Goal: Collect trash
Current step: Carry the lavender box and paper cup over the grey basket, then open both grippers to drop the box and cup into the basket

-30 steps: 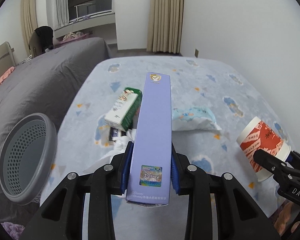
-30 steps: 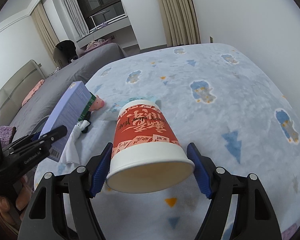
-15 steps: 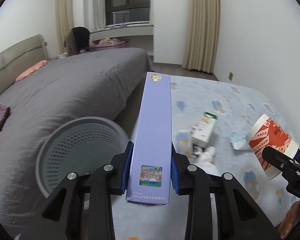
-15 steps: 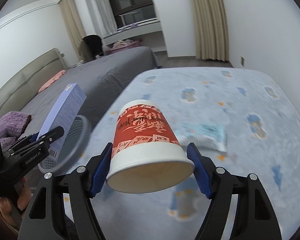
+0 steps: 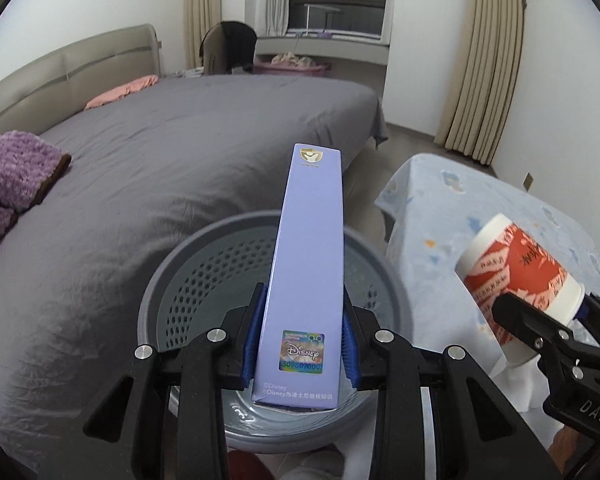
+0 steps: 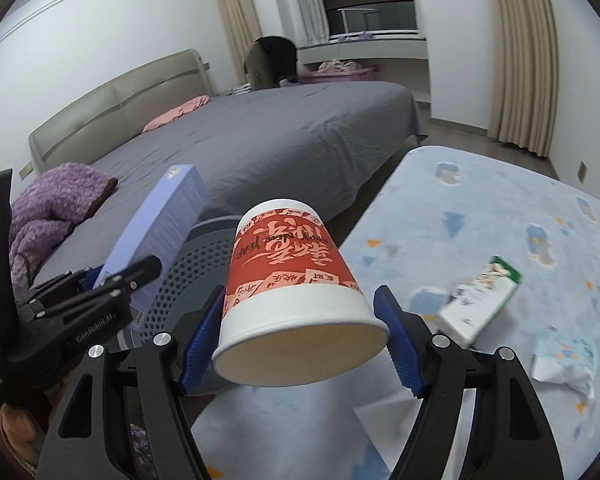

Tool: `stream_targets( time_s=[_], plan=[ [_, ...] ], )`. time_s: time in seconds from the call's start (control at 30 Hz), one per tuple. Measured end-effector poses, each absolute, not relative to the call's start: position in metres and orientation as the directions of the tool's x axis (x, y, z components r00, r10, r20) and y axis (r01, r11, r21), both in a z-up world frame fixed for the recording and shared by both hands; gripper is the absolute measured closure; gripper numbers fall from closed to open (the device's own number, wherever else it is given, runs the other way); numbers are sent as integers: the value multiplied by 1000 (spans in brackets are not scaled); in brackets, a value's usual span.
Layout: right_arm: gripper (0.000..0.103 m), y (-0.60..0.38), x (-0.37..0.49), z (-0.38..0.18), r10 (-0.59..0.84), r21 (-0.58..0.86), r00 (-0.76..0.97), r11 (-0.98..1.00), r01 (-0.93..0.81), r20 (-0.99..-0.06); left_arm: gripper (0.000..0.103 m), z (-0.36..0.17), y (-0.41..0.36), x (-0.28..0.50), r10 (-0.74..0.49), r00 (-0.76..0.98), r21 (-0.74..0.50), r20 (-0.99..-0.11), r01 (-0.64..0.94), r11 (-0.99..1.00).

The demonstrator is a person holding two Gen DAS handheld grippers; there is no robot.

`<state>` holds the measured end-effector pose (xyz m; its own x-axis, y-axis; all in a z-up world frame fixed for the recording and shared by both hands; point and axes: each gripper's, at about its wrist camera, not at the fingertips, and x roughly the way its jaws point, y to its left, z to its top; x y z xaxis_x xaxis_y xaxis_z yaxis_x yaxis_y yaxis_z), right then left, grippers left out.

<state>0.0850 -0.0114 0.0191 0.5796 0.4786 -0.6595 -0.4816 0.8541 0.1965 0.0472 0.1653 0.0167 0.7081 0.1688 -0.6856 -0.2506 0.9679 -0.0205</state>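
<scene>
The left tool (image 5: 304, 340) is clamped on a tall purple box (image 5: 310, 264), held over the grey perforated bin (image 5: 172, 280). The right tool (image 6: 300, 332) grips a red-and-white paper cup (image 6: 292, 280) beside it; a green-white carton (image 6: 484, 300) lies on the patterned bed (image 6: 500, 208) beyond.

The grey perforated basket (image 5: 188, 280) opens wide below the left gripper (image 5: 303, 340), its mouth unobstructed except by the long lavender box (image 5: 310, 240) clamped in that gripper, which spans the opening from 6 toward 12 o'clock. At 3 o'clock the right gripper (image 5: 540, 320), closed on the red-and-white paper cup (image 5: 516, 276), crowds the basket's right rim. The grey bed (image 5: 160, 152) walls off 9 to 12 o'clock. In the right wrist view, a green-and-white carton (image 6: 480, 300) and a crumpled wrapper (image 6: 564, 360) lie at 3 o'clock on the blue patterned sheet (image 6: 480, 200), which is otherwise open.
</scene>
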Motion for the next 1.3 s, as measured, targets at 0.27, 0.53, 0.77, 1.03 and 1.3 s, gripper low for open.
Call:
stream_targets(
  time_s=[0.27, 0.53, 0.77, 1.03, 1.3],
  plan=[
    [32, 32, 101, 2, 495, 189, 522, 826, -531, -694, 70, -15, 202, 49, 247, 635, 27, -732, -336, 941],
    [32, 64, 116, -15, 506, 191, 470, 800, -569, -723, 70, -27, 222, 50, 258, 601, 24, -757, -370, 929],
    [31, 76, 117, -13, 513, 180, 471, 790, -586, -718, 69, -29, 227, 44, 258, 595, 15, -761, -382, 924],
    [26, 78, 119, -13, 510, 186, 469, 795, -578, -721, 36, -25, 233, 38, 280, 603, 15, -747, -405, 914],
    [26, 77, 115, -15, 491, 172, 484, 808, -564, -724, 26, -24, 237, 37, 294, 599, 17, -745, -423, 906]
  ],
)
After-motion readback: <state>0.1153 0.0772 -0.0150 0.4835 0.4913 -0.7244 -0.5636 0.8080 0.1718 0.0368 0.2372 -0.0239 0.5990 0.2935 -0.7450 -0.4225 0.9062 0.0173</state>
